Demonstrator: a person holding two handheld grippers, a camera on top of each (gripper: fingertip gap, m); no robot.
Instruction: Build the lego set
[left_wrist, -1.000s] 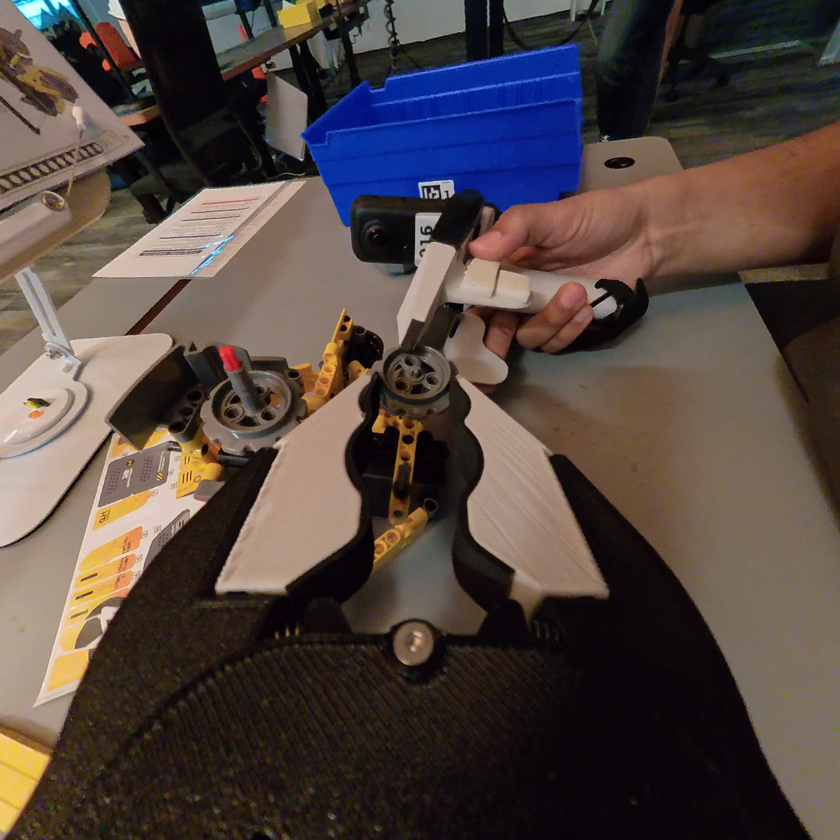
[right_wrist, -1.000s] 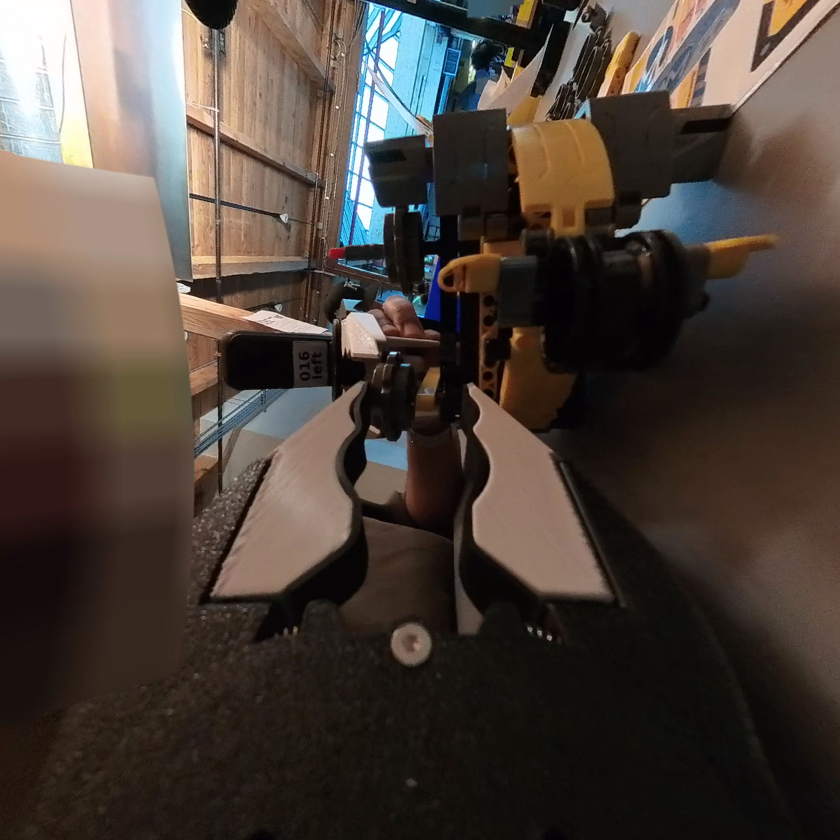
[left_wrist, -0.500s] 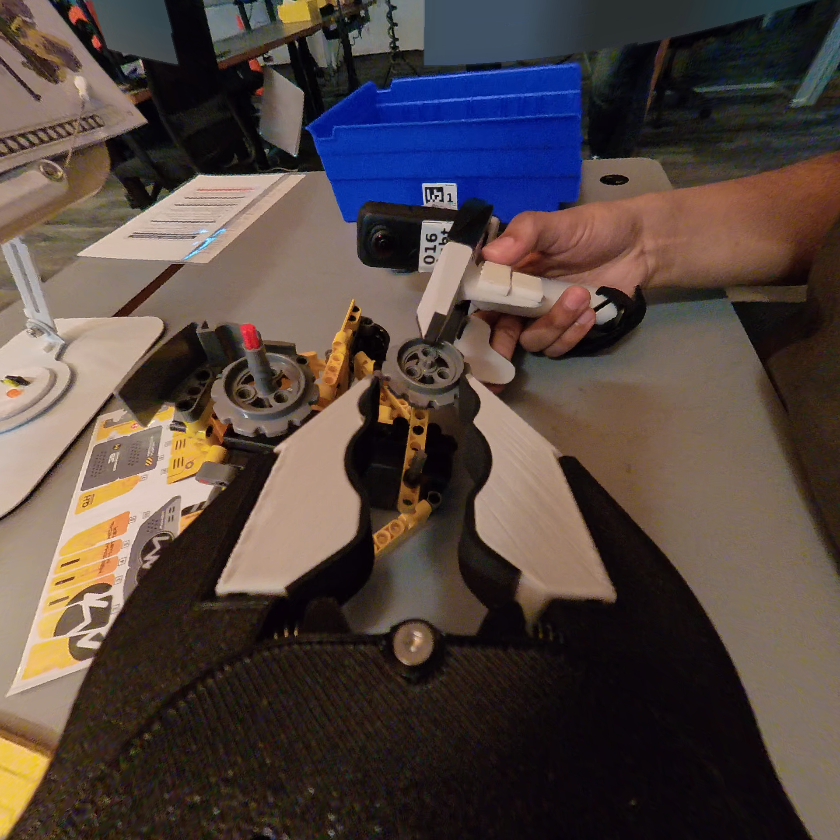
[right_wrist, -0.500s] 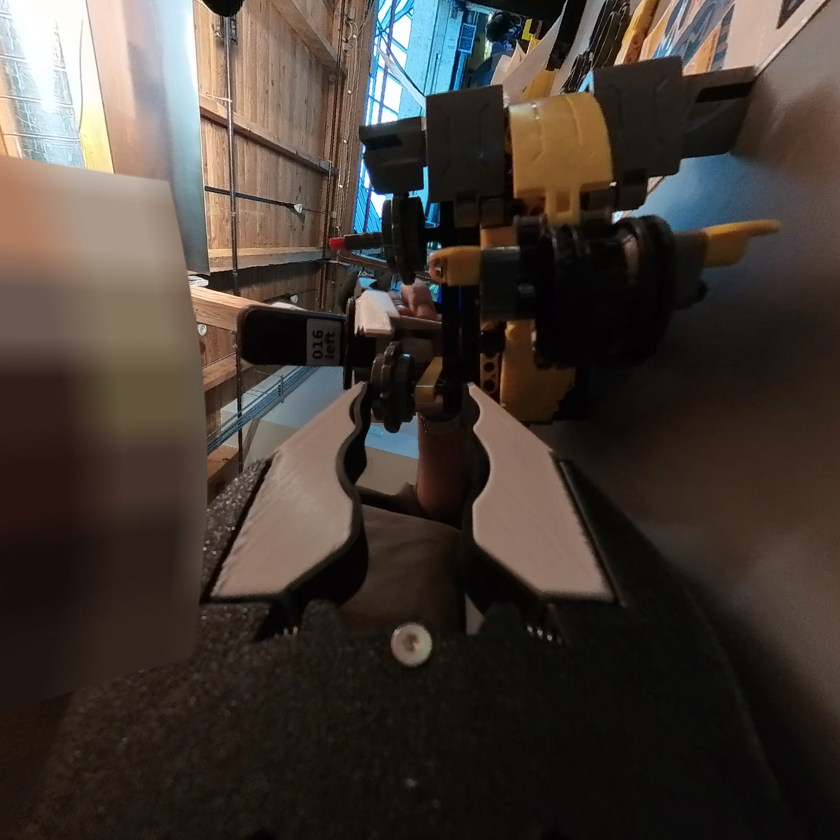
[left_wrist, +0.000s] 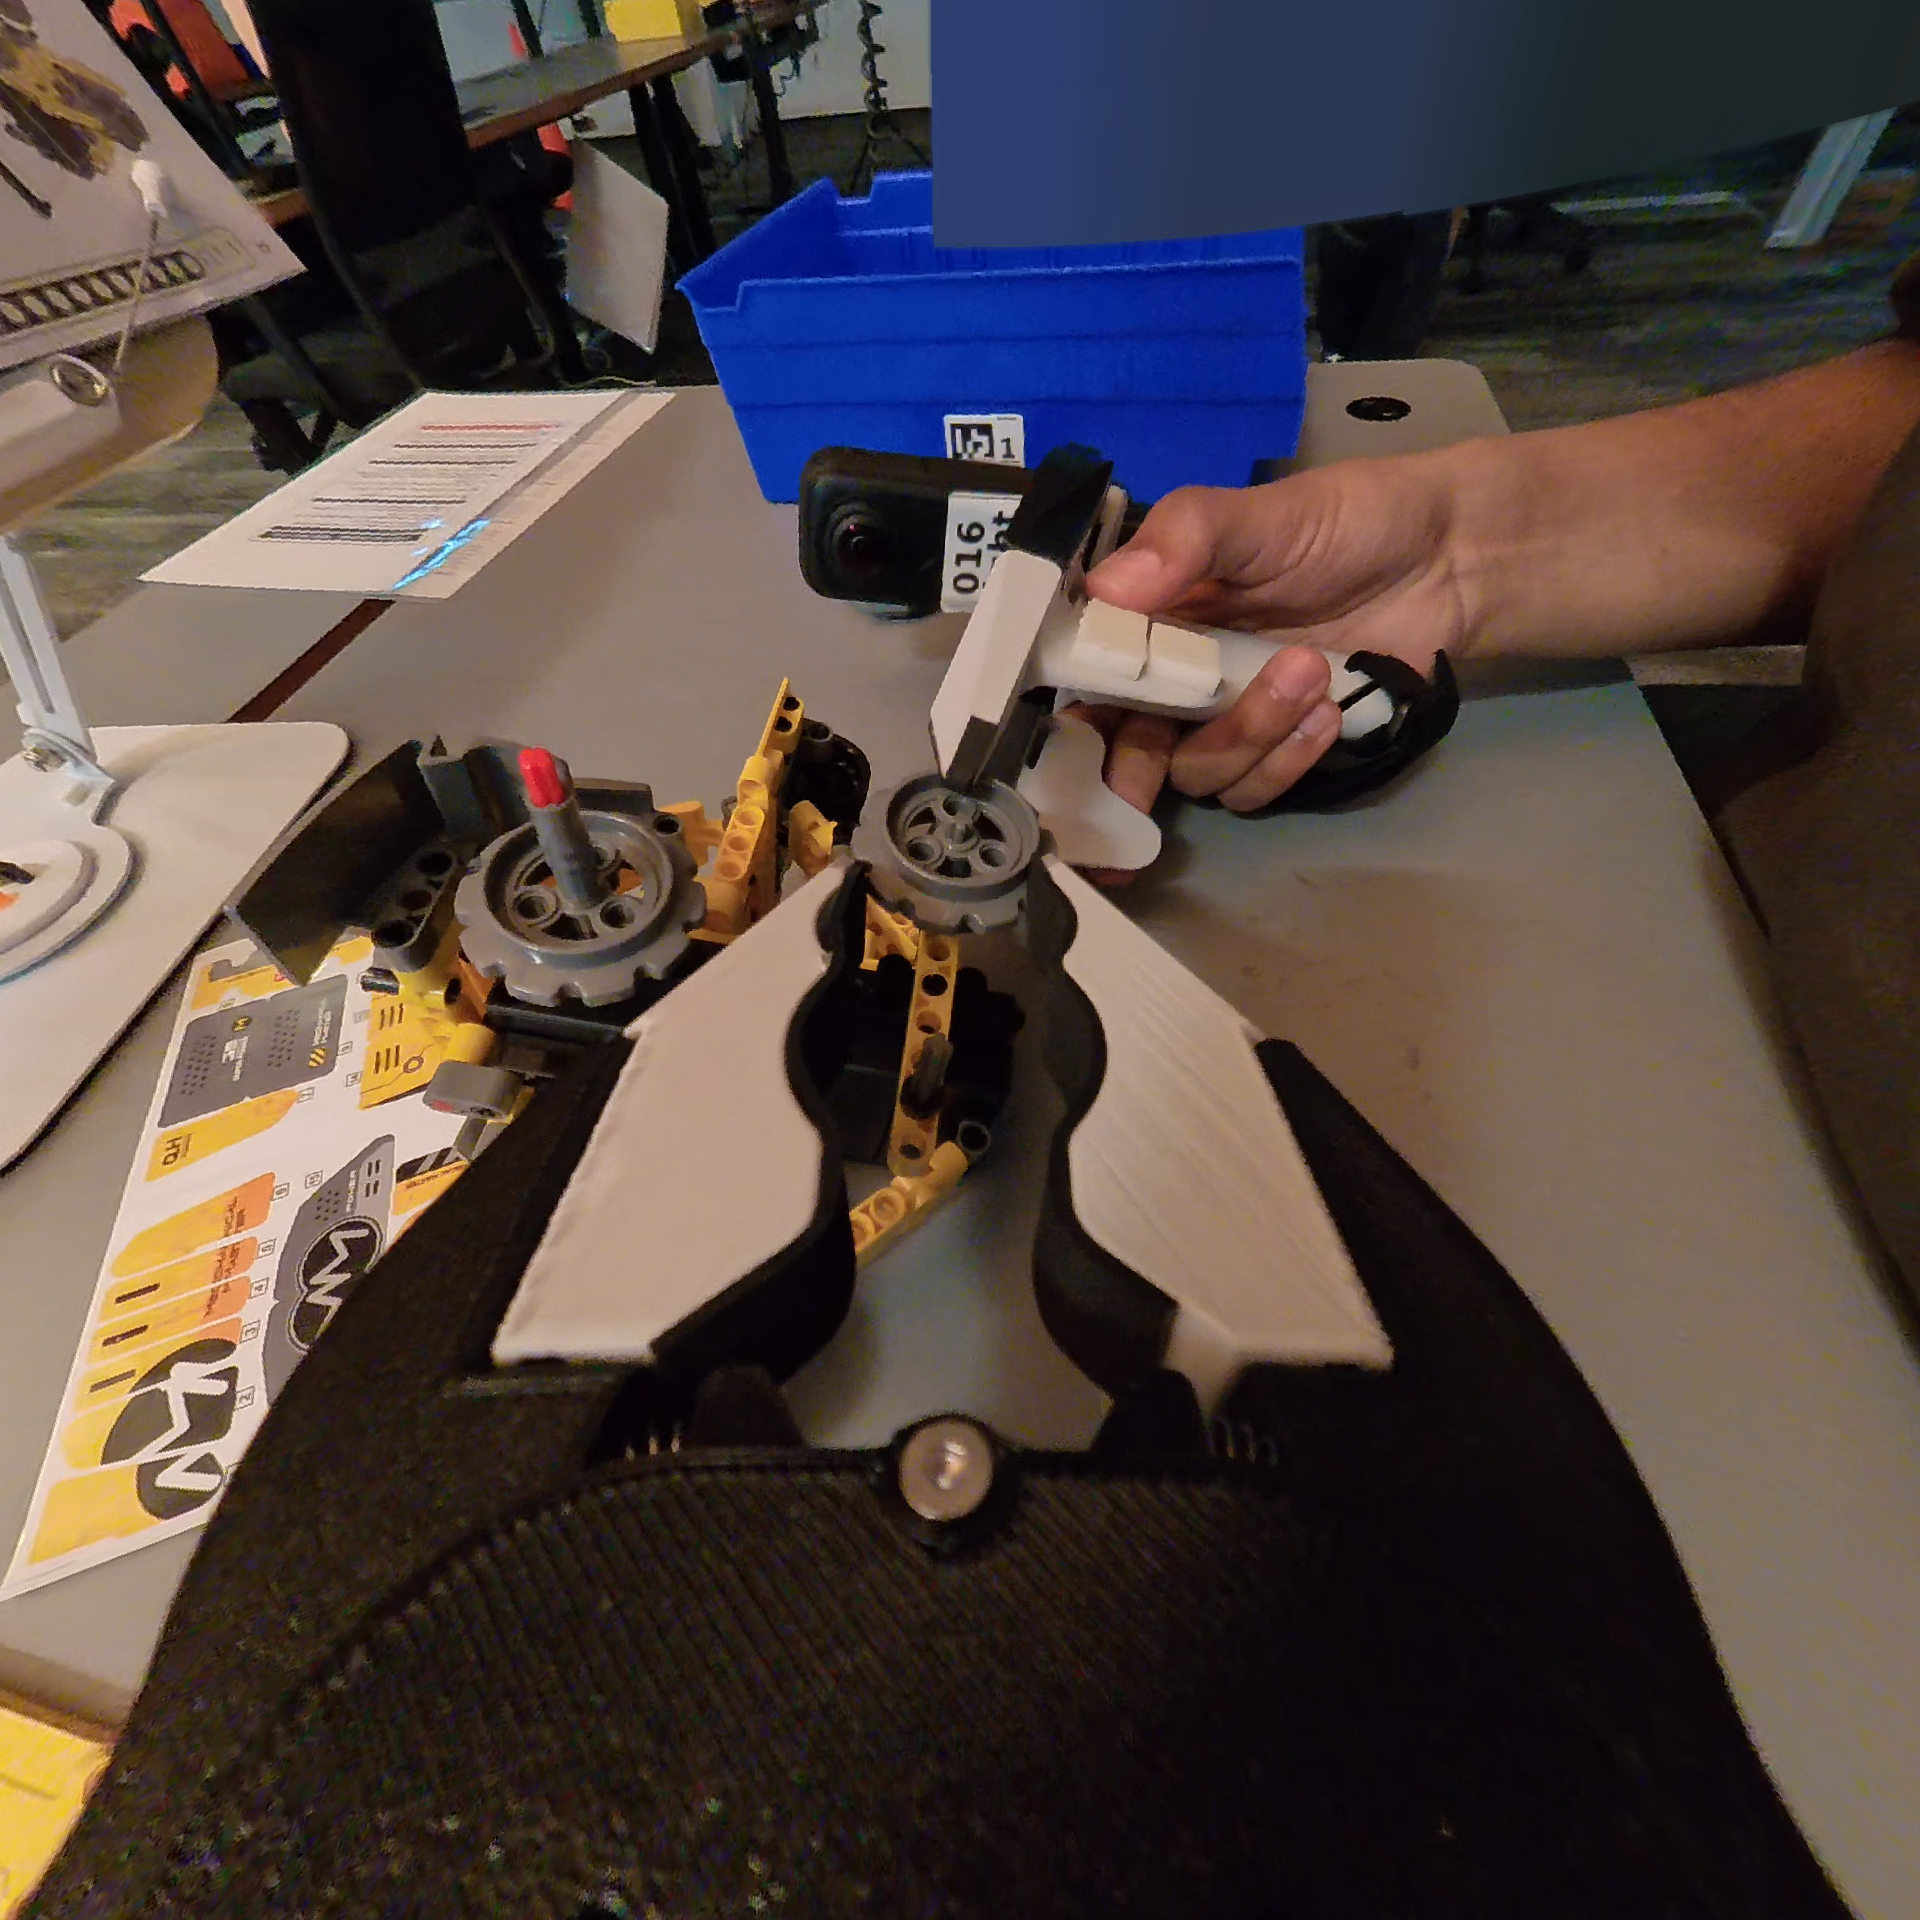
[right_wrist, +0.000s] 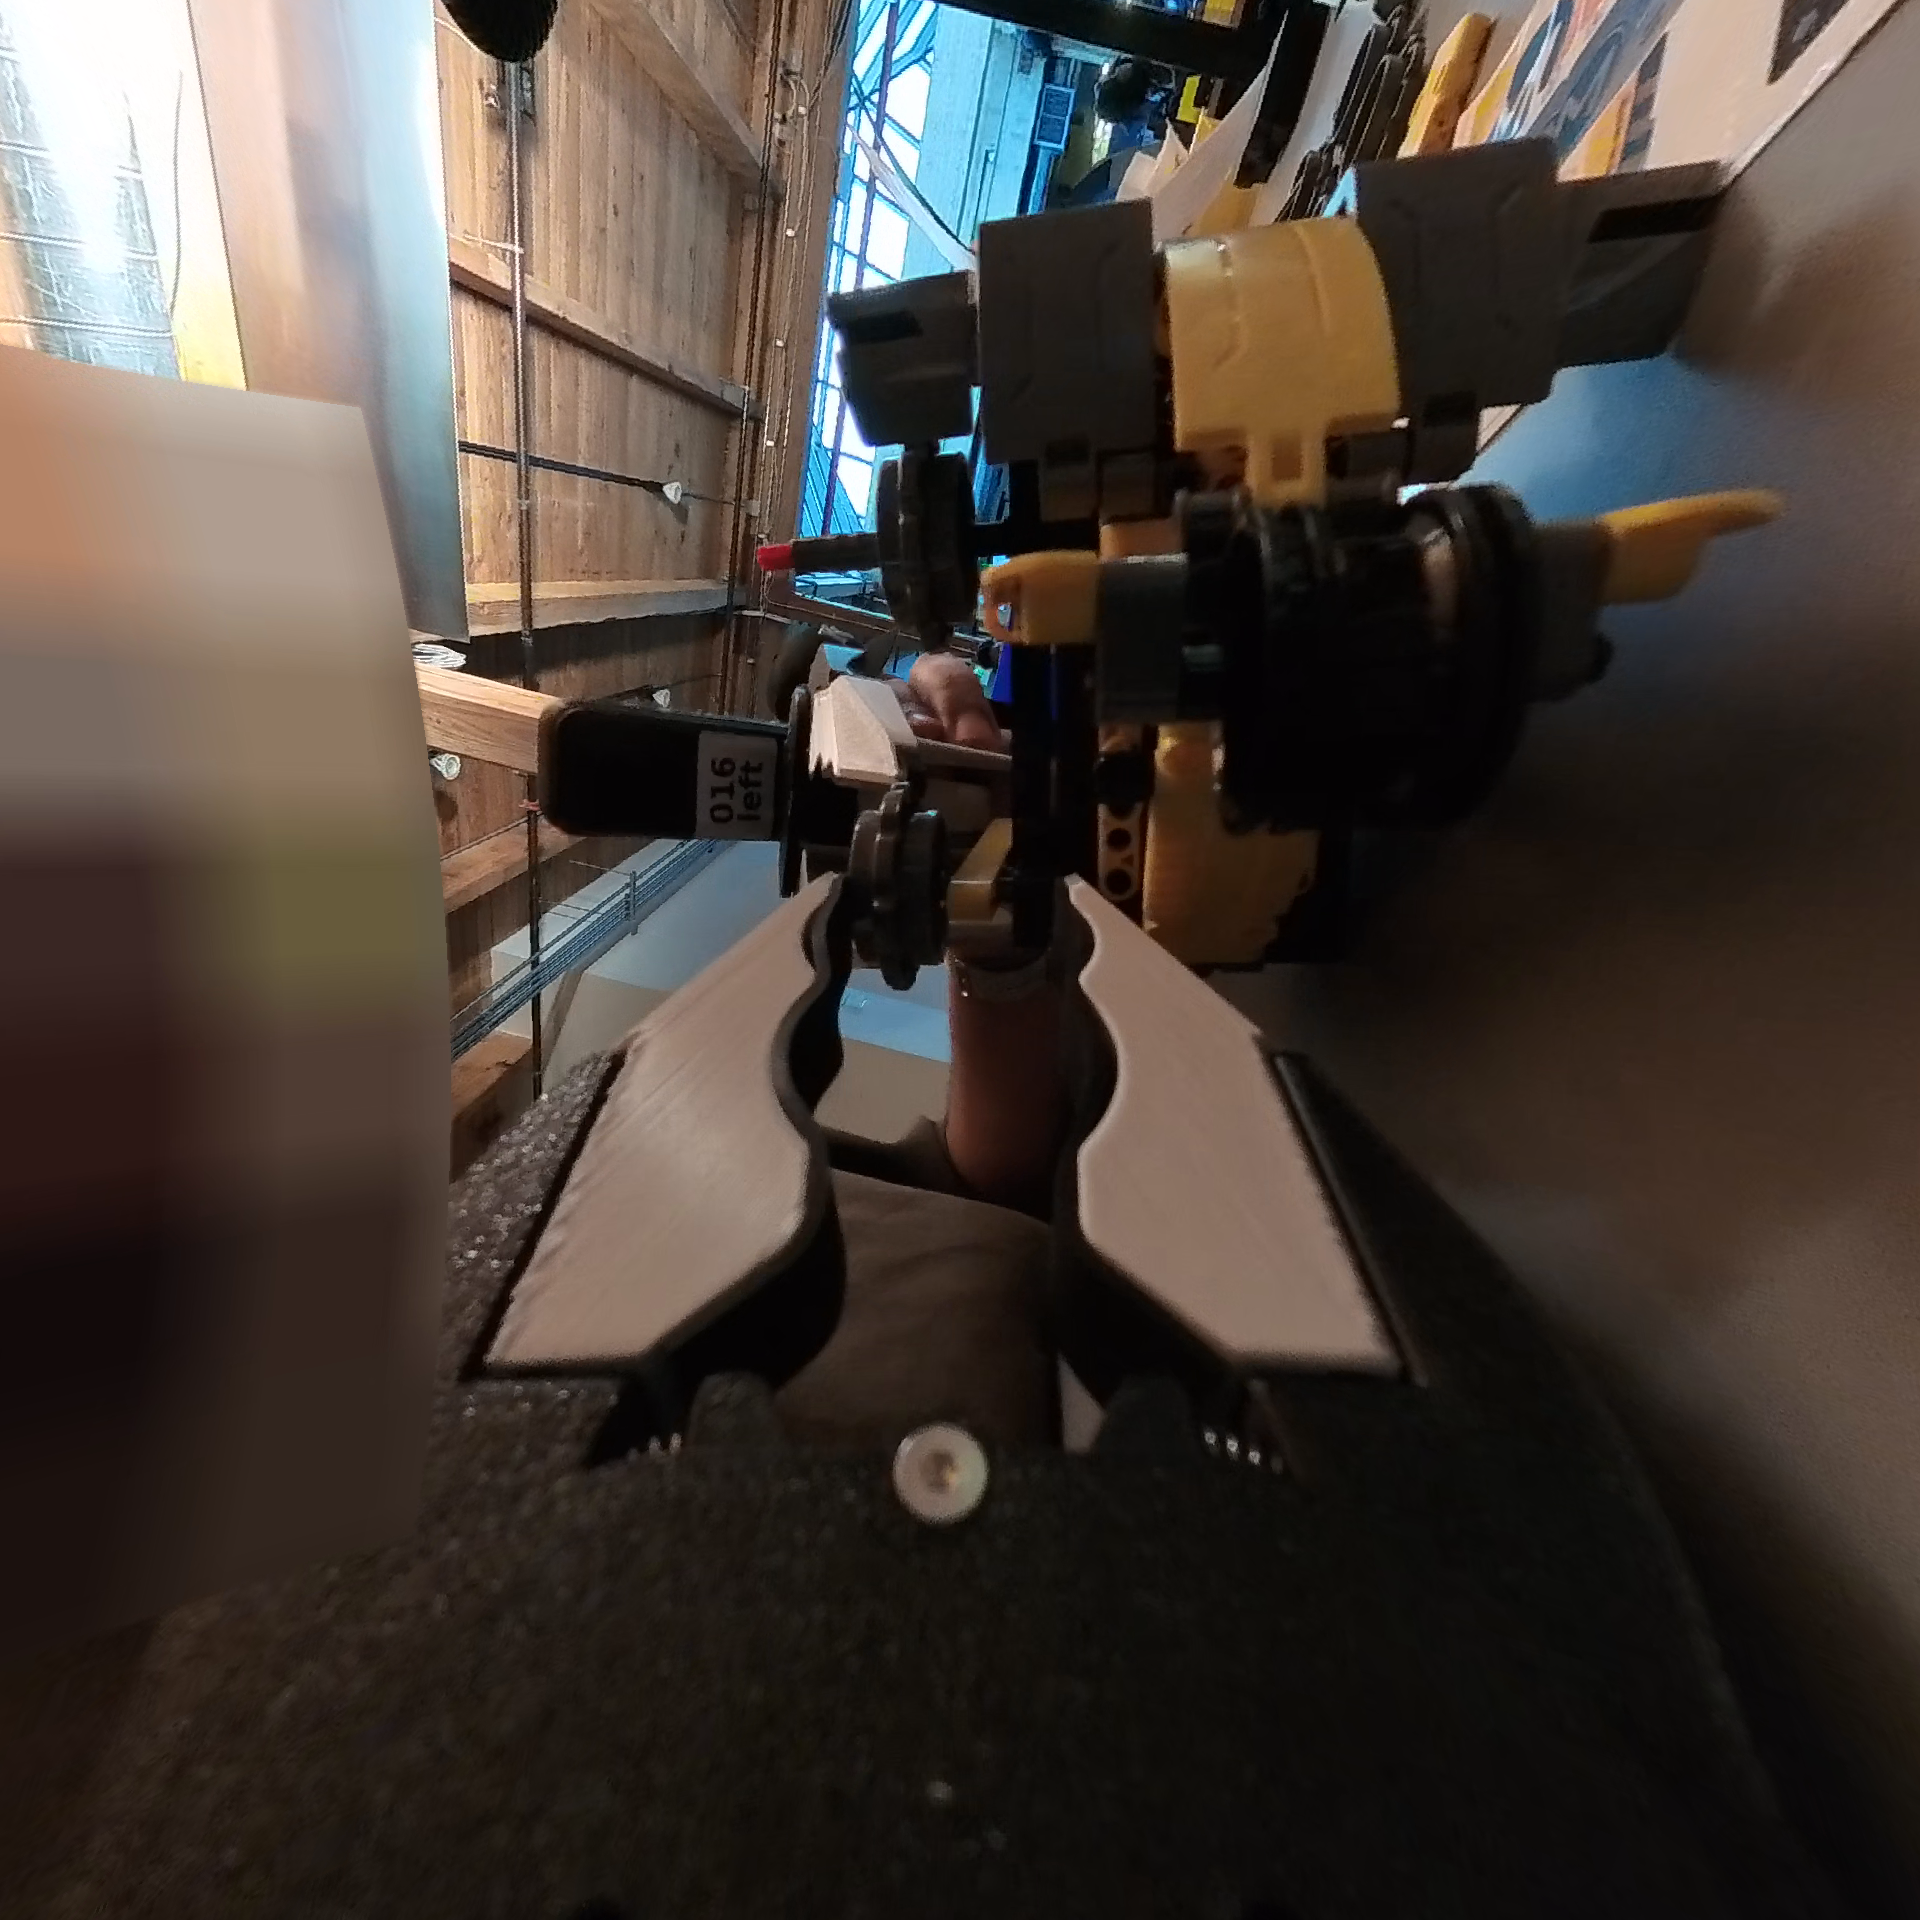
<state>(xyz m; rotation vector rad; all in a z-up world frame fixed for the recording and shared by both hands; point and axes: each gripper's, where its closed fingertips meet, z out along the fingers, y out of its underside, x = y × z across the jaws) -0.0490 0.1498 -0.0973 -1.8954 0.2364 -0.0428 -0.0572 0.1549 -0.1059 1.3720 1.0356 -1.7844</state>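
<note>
Table (left_wrist: 1455, 1039) bears a yellow-and-black brick model (left_wrist: 914, 1039). Left gripper (left_wrist: 940, 883) has jaws parted, flanking the model's near sprocket (left_wrist: 958, 854). Right gripper (right_wrist: 951, 894) has jaws spread either side of that same sprocket (right_wrist: 896, 883).

A grey table (left_wrist: 1403, 1039) carries everything. A yellow and black brick model (left_wrist: 727, 935) lies on it near the middle, on its side, with two grey gear wheels facing up. A sticker sheet (left_wrist: 208, 1247) lies flat at the left, partly under the model. A white lamp base (left_wrist: 156, 831) sits at the left edge. Farther back are a printed paper (left_wrist: 416, 488) and a blue bin (left_wrist: 1018, 343).
</note>
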